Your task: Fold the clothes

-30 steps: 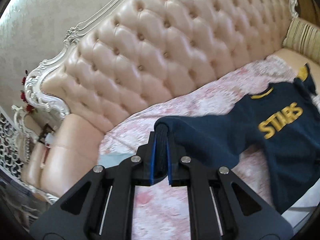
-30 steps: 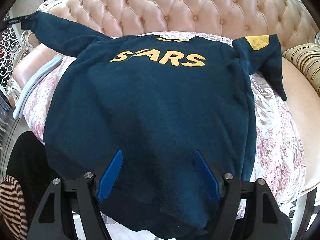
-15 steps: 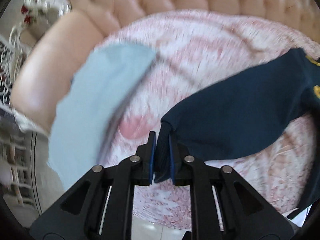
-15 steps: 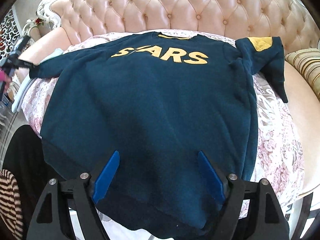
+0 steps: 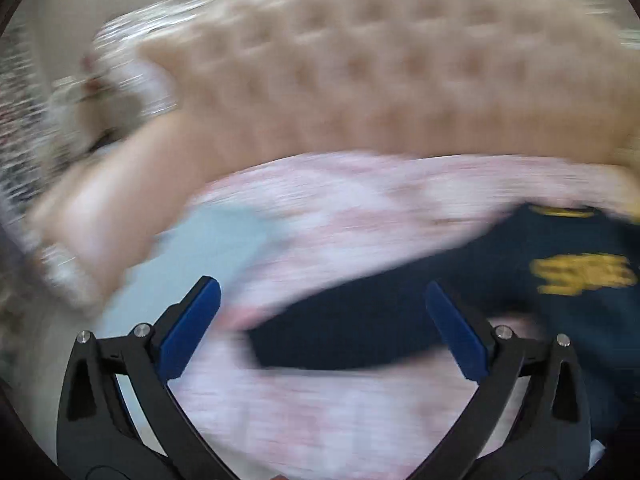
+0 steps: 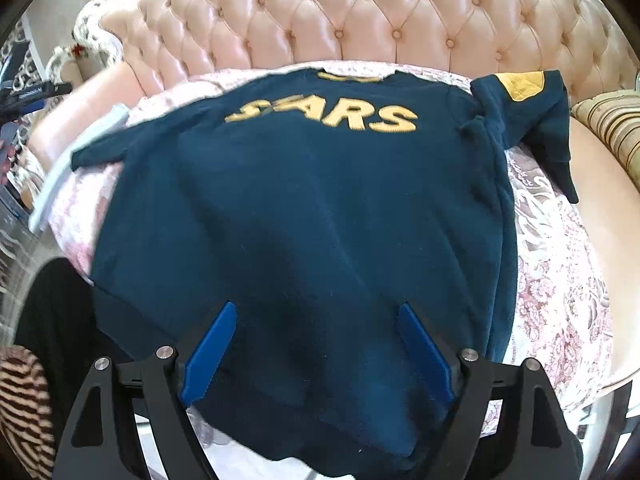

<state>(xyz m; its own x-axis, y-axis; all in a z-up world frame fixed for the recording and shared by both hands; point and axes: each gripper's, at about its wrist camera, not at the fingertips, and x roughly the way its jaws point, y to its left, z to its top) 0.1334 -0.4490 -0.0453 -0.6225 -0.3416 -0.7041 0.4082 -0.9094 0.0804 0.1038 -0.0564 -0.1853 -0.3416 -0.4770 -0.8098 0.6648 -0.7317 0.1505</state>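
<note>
Left wrist view is showing the left gripper (image 5: 322, 320) with its jaws standing wide apart, having just been opening; nothing is pressed between the blue pads. The frame is heavily blurred. One sleeve (image 5: 352, 332) of the navy sweatshirt (image 5: 560, 280) is lying across the pink floral cover (image 5: 328, 412) just beyond the jaws, its cuff end falling in the gap between the two fingers but apart from both pads. A pale blue cloth (image 5: 208, 248) is lying to the left, beside the sofa arm.

In the right wrist view the sweatshirt (image 6: 312, 208) is spreading flat, front up, on the cover (image 6: 560, 280) over the tufted sofa (image 6: 360, 12), yellow lettering toward the backrest. The right gripper (image 6: 316, 344) is hovering over the hem area with its jaws open; dark fabric is lying between and under the pads, though whether the pads are touching it cannot be told. The far sleeve (image 6: 532, 120) is lying folded at the right, and the other sleeve (image 6: 108, 148) is reaching left toward the pale blue cloth (image 6: 60, 168).
</note>
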